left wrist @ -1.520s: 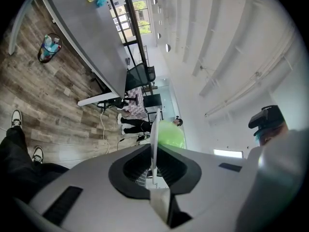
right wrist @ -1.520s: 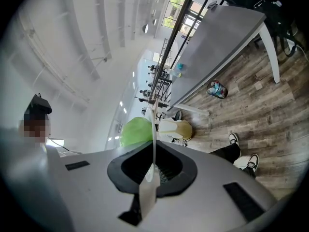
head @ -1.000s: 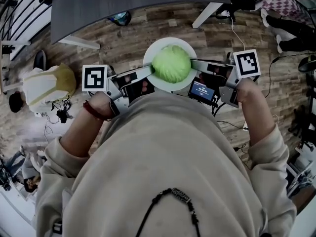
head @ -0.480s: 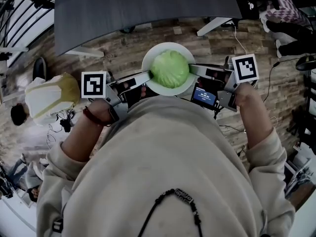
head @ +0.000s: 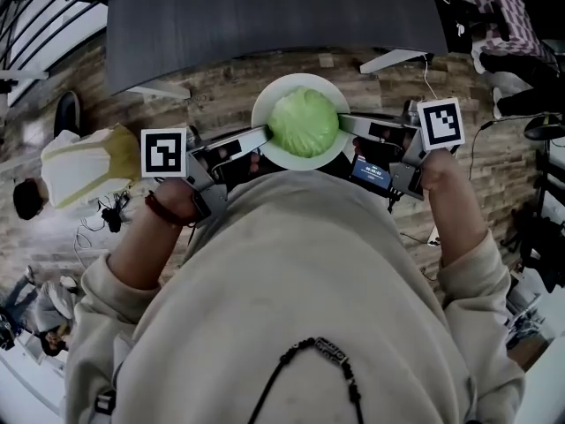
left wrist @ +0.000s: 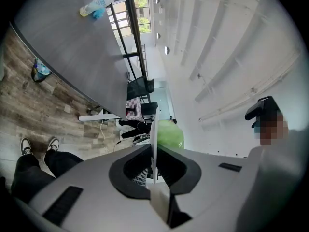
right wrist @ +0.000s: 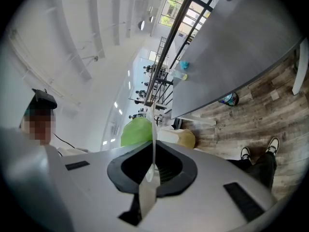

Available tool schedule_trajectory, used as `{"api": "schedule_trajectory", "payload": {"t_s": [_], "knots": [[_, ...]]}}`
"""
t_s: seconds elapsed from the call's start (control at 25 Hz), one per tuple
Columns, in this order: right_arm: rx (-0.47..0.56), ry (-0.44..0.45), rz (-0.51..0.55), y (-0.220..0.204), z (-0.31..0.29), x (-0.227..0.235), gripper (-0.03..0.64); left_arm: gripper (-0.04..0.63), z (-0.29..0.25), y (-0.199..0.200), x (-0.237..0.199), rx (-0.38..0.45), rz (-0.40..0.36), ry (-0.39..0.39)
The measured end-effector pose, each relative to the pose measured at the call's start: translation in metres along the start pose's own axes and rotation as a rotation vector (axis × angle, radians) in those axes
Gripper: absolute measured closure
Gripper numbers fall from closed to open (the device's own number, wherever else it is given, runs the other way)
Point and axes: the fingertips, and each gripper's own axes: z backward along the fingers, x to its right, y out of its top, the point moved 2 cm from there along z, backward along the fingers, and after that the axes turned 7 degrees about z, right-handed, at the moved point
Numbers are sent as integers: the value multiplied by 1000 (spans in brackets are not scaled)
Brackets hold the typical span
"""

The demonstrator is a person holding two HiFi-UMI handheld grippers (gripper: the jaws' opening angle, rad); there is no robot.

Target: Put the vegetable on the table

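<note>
A round green cabbage (head: 305, 124) sits on a white plate (head: 291, 82) held in the air in front of my chest. My left gripper (head: 263, 136) is shut on the plate's left rim and my right gripper (head: 346, 124) is shut on its right rim. In the left gripper view the plate (left wrist: 154, 129) runs edge-on into the jaws of the gripper (left wrist: 154, 170), with the cabbage (left wrist: 170, 134) beyond. The right gripper view shows the same: plate edge (right wrist: 154, 124), cabbage (right wrist: 135, 132), gripper (right wrist: 153, 170). The dark grey table (head: 265, 16) lies just ahead.
A plastic bottle (left wrist: 96, 6) lies on the far part of the table. White table legs (head: 393, 60) stand on the wood floor. A yellow and white bag (head: 84, 166) sits on the floor at the left, and a blue object (left wrist: 41, 70) lies under the table.
The table edge has drawn nearer and fills more of the top of the head view. The plate with the cabbage stays gripped on both sides.
</note>
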Motion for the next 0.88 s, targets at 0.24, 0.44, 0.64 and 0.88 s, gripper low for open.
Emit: {"api": "schedule_trajectory", "payload": {"t_s": [0.24, 0.44, 0.64, 0.88], "knots": [[-72, 20, 4, 22, -3, 5, 592, 565, -2, 17, 0, 38, -26, 9], [-119, 59, 41, 54, -11, 13, 592, 565, -5, 41, 4, 107, -24, 8], [-162, 77, 61, 99, -6, 26, 592, 566, -23, 77, 7, 160, -12, 14], [-173, 81, 78, 117, -3, 32, 592, 568, -30, 92, 8, 182, -26, 24]]}}
